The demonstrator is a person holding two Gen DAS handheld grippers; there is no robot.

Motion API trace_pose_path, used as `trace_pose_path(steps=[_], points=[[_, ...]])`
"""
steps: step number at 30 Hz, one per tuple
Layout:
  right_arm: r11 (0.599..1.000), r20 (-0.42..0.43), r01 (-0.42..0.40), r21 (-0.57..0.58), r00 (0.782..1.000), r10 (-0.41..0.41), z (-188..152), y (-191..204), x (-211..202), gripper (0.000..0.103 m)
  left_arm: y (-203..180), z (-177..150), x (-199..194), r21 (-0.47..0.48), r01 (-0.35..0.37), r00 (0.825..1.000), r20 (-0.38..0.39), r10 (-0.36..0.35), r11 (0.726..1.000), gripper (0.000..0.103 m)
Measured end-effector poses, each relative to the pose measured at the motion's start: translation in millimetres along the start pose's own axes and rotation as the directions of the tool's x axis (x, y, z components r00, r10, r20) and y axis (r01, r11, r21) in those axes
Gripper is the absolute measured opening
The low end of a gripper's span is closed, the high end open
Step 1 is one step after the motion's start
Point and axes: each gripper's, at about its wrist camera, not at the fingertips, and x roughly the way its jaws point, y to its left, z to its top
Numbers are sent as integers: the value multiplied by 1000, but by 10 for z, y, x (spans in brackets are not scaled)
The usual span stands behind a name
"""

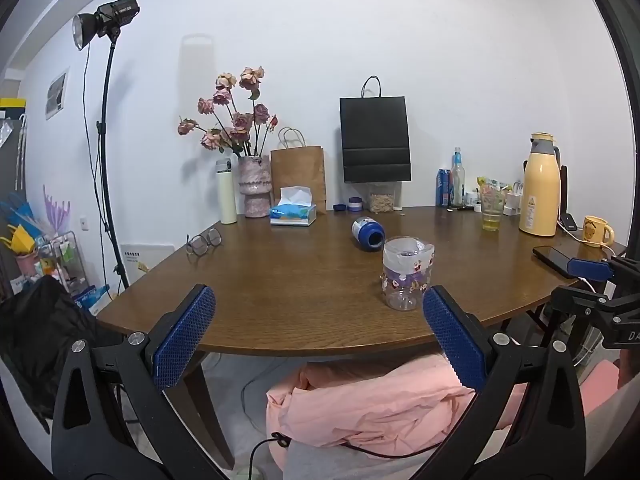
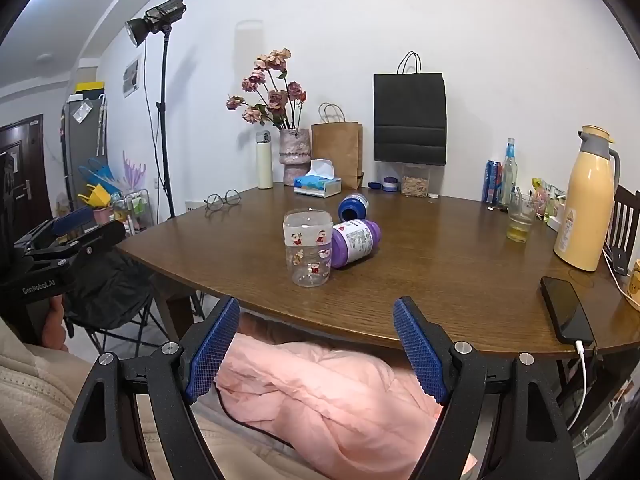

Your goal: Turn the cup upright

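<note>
A clear plastic cup with cartoon prints stands on the wooden table near its front edge; it also shows in the right wrist view. A purple cup lies on its side just behind it, touching or nearly so. A blue cup lies on its side farther back, and shows in the right wrist view too. My left gripper is open and empty, below the table's front edge. My right gripper is open and empty, also in front of the table edge.
Glasses, a tissue box, a vase of roses, paper bags, bottles, a glass of yellow drink, a yellow thermos, a mug and a charging phone stand around the table. Pink cloth lies below.
</note>
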Motion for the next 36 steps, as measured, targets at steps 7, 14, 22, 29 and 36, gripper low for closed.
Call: trace_pose_path(steps=[7,14,22,29,36], points=[[1000,-5,-3,6,1000,3,-19,-3,25,84,-49,-28,49,0,-3,1000,-1,3,1000,103],[1000,-1,1,9,1000,-1,-16,-20,8,84,-55,-30,51,1,-4,1000,-2,4,1000,103],[1000,4,5,15,1000,-5,3,-33,-17,84,-33,-2,50,1,-4,1000,1,4,1000,103],[1000,5,6,14,1000,-6,6,-33,-17,84,-29,7,50,1,-5,1000,2,5,1000,103],[1000,6,7,13,1000,-7,9,-34,-19,84,-19,40,53,2,-8,1000,5,7,1000,103]])
